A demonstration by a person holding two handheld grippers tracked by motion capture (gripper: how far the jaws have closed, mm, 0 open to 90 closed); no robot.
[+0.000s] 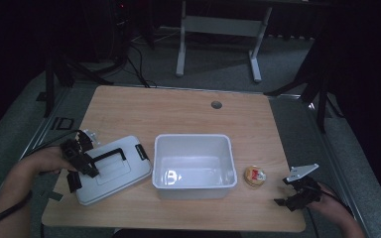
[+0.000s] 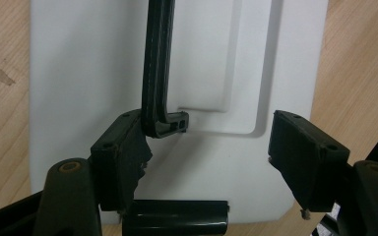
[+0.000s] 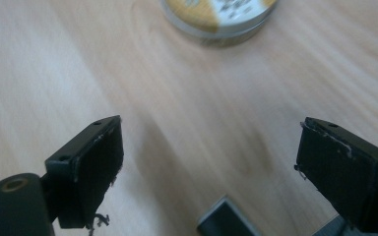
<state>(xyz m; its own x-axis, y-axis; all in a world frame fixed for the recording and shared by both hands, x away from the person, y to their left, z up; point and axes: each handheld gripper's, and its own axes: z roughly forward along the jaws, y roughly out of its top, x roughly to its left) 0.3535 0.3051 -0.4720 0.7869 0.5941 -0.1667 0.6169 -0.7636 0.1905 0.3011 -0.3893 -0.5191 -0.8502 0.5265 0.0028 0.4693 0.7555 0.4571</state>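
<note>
Your left gripper [image 1: 82, 161] sits over the left end of the flat white plastic lid with a black carrying handle [image 1: 113, 168], which lies on the pale wooden bench [image 1: 178, 111] just left of the open white rectangular plastic tub [image 1: 194, 166]. In the left gripper view its fingers [image 2: 120, 160] stand well apart over the lid [image 2: 98, 73]; one finger touches the bent end of the black handle [image 2: 157, 69], the other hangs clear over the lid's far side, so nothing is clamped between them. A black latch [image 2: 177, 223] shows at the lid's near edge, below the fingers.

The tub stands at the middle of the bench, its rim just beside the lid's right edge; the light is poor, so you cannot tell whether the bright patch on its floor is a thing or only a reflection.

The small round yellow-and-white container with a clear top [image 1: 254, 175] rests on the bench just right of the tub, apart from it. Your right gripper [image 1: 297, 193] is near the bench's right front corner, to the right of that container and not touching it. In the right gripper view its fingers [image 3: 93, 162] are spread wide with bare wood between them, holding nothing, and the round container [image 3: 219, 17] lies ahead of them at the top edge.
</note>
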